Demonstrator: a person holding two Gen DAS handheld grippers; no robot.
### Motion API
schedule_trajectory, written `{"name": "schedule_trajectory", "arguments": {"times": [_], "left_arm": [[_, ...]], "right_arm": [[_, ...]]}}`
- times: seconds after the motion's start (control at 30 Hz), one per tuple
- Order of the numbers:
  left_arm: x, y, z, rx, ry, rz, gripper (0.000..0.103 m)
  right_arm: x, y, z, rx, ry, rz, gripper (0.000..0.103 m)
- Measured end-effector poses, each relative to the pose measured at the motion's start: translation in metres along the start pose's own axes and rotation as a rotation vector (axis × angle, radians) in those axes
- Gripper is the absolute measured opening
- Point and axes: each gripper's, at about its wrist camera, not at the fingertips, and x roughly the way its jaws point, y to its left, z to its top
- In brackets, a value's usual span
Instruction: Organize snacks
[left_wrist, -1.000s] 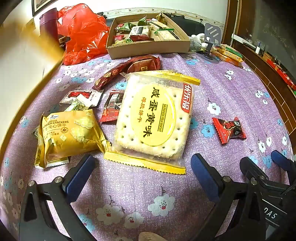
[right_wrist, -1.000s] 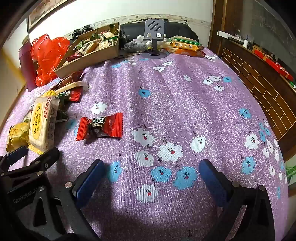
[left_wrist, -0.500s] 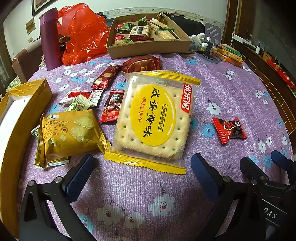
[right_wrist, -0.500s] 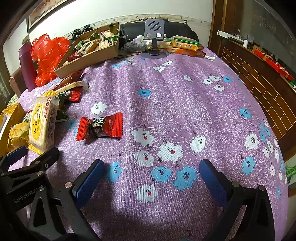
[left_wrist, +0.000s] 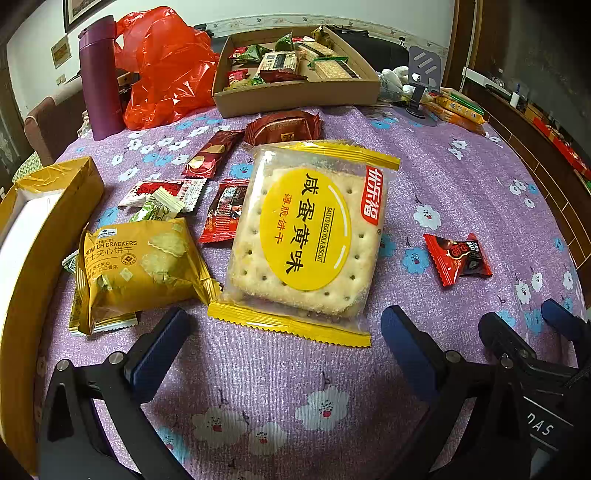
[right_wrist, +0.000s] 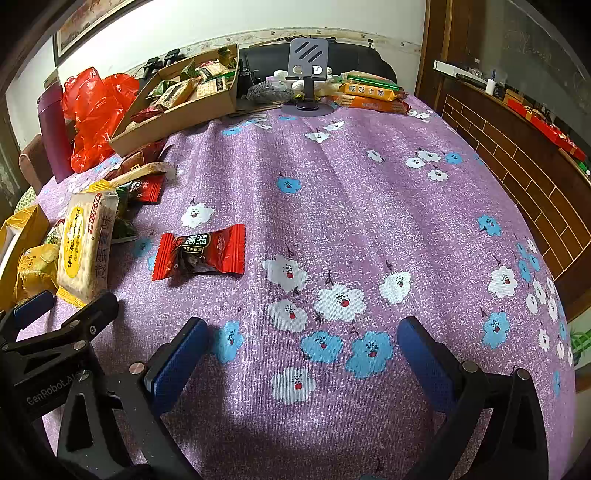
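Note:
A large salted egg yolk biscuit pack (left_wrist: 306, 240) lies on the purple flowered cloth just ahead of my left gripper (left_wrist: 284, 328), which is open and empty. A yellow sandwich cracker pack (left_wrist: 136, 266) lies to its left. A red candy (left_wrist: 458, 256) lies to its right; it also shows in the right wrist view (right_wrist: 199, 253). Small red snack packets (left_wrist: 225, 210) lie further back. My right gripper (right_wrist: 301, 339) is open and empty over bare cloth, right of the candy. A cardboard tray (left_wrist: 295, 96) holding several snacks stands at the back.
A yellow open box (left_wrist: 44, 218) stands at the left edge. A purple flask (left_wrist: 99, 77) and a red plastic bag (left_wrist: 166, 66) stand at the back left. A phone stand (right_wrist: 308, 74) and orange biscuit packs (right_wrist: 373, 96) stand at the far side.
The yellow box came into view at the left, moving from a blur across the frame to rest on the table's left edge. Both grippers have stayed still.

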Motion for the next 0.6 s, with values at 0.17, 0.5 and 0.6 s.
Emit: {"name": "schedule_trajectory", "arguments": {"times": [0.17,0.5,0.6], "left_arm": [[0.0000,0.0000,0.0000,0.000,0.000,0.000,0.103],[0.0000,0.0000,0.0000,0.000,0.000,-0.001,0.103],[0.0001,0.0001,0.0000,0.000,0.001,0.000,0.103]], "right_arm": [[0.0000,-0.0002,-0.0001,0.000,0.000,0.000,0.103],[0.0000,-0.0001,-0.0001,0.000,0.001,0.001,0.103],[-0.0006,-0.0007,-0.0008,-0.013,0.004,0.011,0.103]]}}
